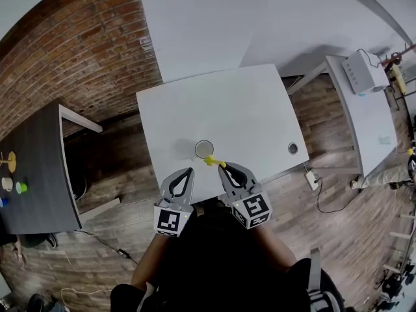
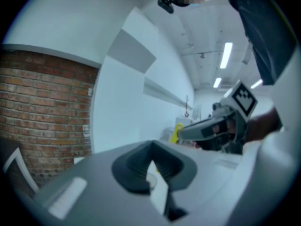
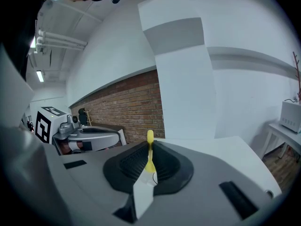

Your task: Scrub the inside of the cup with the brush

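Office-like room: brick wall, white desks, plank floor.

**Surroundings, off-task items**

A white worktop is standing against a white wall, with a round cable port sitting near its right front corner. A brick wall is running along the left. Below it a dark grey table is carrying small items at its left edge, among them a green piece; the others are too small to tell. A wooden floor is showing between the two. At right, a white side table is holding a white box. A white plug block is lying on the floor, a black cable trailing from it.
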A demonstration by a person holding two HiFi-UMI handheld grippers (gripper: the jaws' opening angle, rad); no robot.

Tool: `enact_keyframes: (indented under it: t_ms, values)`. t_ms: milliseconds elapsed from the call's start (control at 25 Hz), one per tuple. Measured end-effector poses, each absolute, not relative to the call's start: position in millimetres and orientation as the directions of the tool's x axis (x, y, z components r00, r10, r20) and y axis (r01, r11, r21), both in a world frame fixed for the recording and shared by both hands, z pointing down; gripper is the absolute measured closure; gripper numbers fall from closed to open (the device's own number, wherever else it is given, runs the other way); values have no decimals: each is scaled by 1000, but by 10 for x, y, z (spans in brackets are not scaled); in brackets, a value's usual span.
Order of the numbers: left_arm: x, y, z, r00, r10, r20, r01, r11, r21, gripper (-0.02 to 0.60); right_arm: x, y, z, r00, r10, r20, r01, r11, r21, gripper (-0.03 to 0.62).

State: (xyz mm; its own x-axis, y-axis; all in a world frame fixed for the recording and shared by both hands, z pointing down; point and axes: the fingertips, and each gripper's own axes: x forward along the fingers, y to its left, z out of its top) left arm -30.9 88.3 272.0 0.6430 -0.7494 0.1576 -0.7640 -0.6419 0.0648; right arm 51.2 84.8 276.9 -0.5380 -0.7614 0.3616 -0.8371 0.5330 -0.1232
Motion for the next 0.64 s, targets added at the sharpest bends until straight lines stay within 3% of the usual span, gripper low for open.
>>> enact_keyframes:
  t_ms: [640]
  values:
    - [-334,898,2741,659,-730,182,-747,-663,43,580,476,857,2722,-537,-764,358,-837,535,-114,566]
